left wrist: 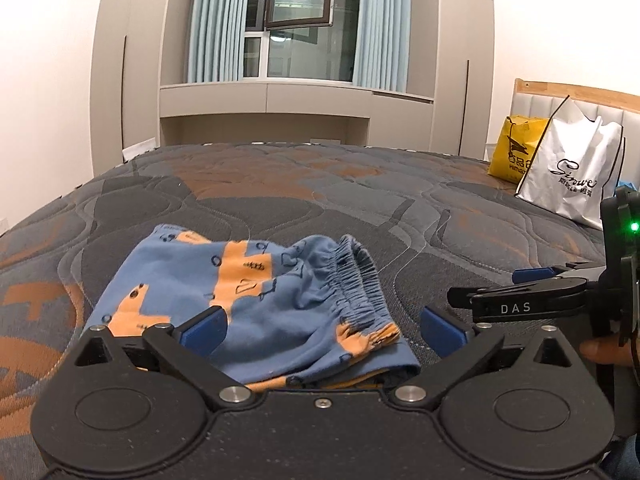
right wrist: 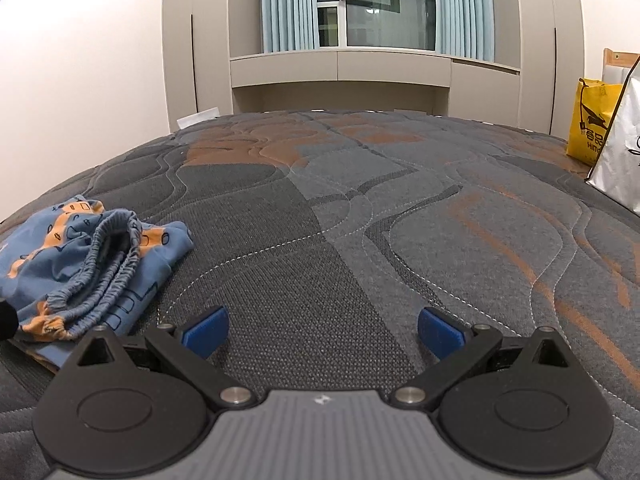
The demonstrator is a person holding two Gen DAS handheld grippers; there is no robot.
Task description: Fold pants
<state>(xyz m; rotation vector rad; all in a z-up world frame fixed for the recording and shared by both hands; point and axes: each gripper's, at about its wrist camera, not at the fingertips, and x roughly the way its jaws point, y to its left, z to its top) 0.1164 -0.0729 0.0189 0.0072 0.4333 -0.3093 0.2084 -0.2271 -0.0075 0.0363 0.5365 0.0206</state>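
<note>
On the quilted bed [left wrist: 320, 200], small blue-and-orange pants [left wrist: 248, 300] were found folded into a compact bundle, waistband uppermost. Left gripper [left wrist: 322, 330] and right gripper [right wrist: 322, 330] were held spread wide, nothing gripped. Folding was judged nearly complete.

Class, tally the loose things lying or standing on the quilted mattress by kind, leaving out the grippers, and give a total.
Folded blue and orange patterned pants: 1
Shopping bags: 2, one yellow printed bag and one white printed bag
Total: 3
</note>
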